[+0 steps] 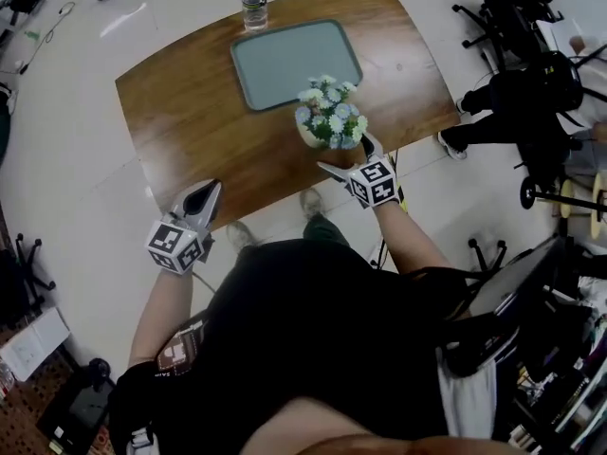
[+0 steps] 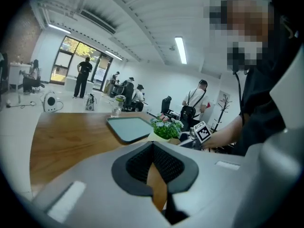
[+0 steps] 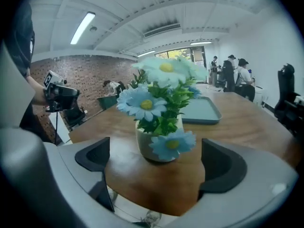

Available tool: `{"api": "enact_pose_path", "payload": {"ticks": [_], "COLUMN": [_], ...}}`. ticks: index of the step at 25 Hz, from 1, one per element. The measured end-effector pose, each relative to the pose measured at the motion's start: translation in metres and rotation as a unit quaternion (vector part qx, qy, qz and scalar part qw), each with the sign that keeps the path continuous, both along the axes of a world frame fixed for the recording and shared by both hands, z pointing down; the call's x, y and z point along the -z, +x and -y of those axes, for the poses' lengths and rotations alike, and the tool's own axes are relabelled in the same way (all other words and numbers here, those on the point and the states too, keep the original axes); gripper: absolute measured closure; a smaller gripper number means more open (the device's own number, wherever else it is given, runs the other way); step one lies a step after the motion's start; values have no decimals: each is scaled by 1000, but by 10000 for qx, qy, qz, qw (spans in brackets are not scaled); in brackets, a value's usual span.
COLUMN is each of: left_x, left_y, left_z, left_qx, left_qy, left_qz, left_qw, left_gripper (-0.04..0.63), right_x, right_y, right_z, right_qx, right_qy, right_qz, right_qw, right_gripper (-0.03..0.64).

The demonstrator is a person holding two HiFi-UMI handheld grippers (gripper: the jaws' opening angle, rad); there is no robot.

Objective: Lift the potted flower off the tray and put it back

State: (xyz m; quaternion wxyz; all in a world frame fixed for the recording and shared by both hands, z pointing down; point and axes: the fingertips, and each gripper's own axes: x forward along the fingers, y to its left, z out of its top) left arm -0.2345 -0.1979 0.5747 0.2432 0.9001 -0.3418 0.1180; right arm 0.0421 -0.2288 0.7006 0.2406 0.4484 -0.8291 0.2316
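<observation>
Head view shows you the potted flower (image 1: 330,119) standing on the wooden table (image 1: 190,131), just off the near right corner of the grey tray (image 1: 289,64), which lies bare. By the look of it, the lift-off half is done and the return to the tray is what you have left. Your right gripper (image 1: 343,152) sits on the side of the pot away from the tray, its jaws spread wide. The cream pot stands in the gap ahead of them with neither pad on it. Your left gripper (image 1: 211,190) is well apart from the tray, past the table's near edge, jaws pressed together on nothing. No brand or readable writing shows anywhere; the gripper cubes carry only black-and-white square patterns.
</observation>
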Motion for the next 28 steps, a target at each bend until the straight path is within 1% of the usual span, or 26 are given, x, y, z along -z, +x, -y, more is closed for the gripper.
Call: {"api": "enact_pose_path", "payload": {"ticks": [3,6,9,13,17,20,22,28], "left_x": [-12,-19,-29,-40,-52,-56,-58,-65], "left_y": [-4,-5,-5,-14,-20,-21,-19,-20], "left_z": [0,10,4,-4,0,1,-1,-10], "left_qx": [-189,-143,-114,-34,60,150,157,189], "left_qy": [4,33,-8,-169,-318,-362,-373,-433], "left_qz": [-5,-131,-207,-277,-348,-371,-365,-319], "left_qw": [9998,9998,9997,9995,9989,9985,9985,9984], "left_gripper": [595,595,595,595,595,595,595,595], "right_x": [-7,-10,-22,-35,-37,-35,-34,-34], "right_y": [-3,-6,-13,-24,-23,-20,-18,-18], "right_z": [17,38,48,58,66,67,69,73], "right_qx": [-413,-640,-698,-827,-1005,-1081,-1101,-947], "right_qy": [75,239,247,168,210,293,377,377], "right_qz": [-76,-92,-94,3,-126,-220,-250,-248], "right_qw": [9991,9976,9972,9964,9946,9935,9929,9945], "right_gripper": [17,16,17,16,18,41,87,94]}}
